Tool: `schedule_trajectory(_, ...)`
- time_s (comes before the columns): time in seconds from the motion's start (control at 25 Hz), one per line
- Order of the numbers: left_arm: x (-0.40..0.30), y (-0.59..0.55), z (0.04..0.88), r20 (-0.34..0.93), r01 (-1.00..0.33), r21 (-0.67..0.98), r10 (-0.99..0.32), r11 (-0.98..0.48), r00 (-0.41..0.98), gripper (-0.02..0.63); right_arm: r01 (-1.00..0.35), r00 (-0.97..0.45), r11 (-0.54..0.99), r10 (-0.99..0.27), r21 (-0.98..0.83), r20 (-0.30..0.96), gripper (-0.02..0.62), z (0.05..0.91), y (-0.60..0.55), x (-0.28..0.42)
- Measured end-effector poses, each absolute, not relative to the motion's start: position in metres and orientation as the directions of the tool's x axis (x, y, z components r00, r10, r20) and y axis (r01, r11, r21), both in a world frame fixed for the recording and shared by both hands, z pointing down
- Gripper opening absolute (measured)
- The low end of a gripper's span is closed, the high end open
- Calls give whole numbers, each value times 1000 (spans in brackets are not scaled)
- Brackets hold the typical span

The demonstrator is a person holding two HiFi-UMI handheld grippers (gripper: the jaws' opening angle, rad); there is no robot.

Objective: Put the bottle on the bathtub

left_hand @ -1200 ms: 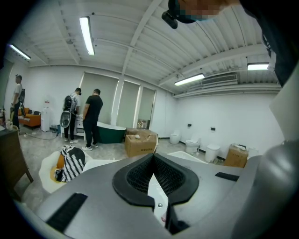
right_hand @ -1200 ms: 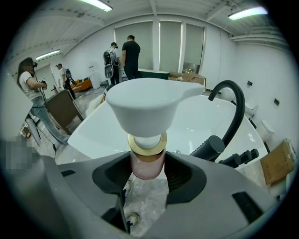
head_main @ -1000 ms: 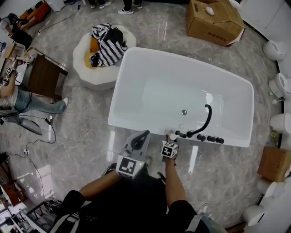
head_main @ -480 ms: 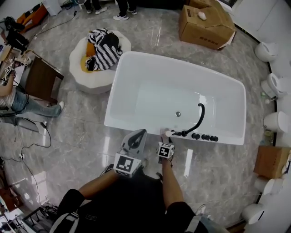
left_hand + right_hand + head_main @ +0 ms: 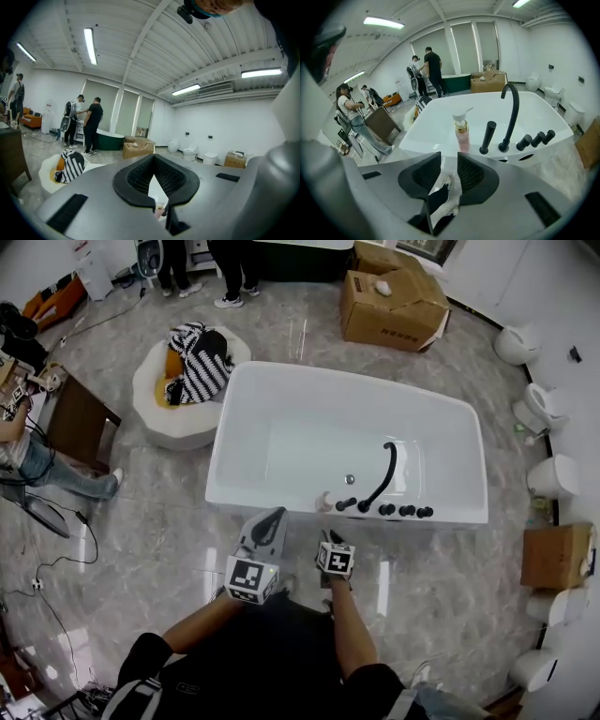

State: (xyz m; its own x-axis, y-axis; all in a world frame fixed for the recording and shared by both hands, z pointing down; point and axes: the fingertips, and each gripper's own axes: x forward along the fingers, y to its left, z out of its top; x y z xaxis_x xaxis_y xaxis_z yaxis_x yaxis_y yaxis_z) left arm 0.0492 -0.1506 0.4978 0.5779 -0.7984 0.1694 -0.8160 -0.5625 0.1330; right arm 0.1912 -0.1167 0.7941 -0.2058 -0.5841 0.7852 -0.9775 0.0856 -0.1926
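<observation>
bottle [image 5: 462, 133] upright on bathtub [image 5: 220, 437] rim | left tongs [image 5: 153, 161] together | right tongs [image 5: 449, 157] apart, just closing, empty

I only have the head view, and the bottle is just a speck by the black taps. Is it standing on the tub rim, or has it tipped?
Observer: In the right gripper view the bottle stands upright on the near rim of the bathtub, pump on top.
Operator: Is the right gripper off it?
Observer: Yes. The right gripper is short of the bottle; its jaws are apart and have just been closing, with nothing between them.
Operator: And the left one?
Observer: In the left gripper view, the left gripper has its jaws together at the tips and holds nothing.
</observation>
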Motion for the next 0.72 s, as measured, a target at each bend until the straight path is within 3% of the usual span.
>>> schedule_trajectory(0.28, 48, -82, 476, 141, -833, 92, -821, -546, 553, 15, -966, -215, 47, -692, -255, 689, 29, 727, -76, 188)
schedule_trajectory(0.72, 27, -50, 455, 127, -842, 110, -833, -528, 538, 15, -958, -235, 113, -836, -263, 497, 11, 611, -60, 160)
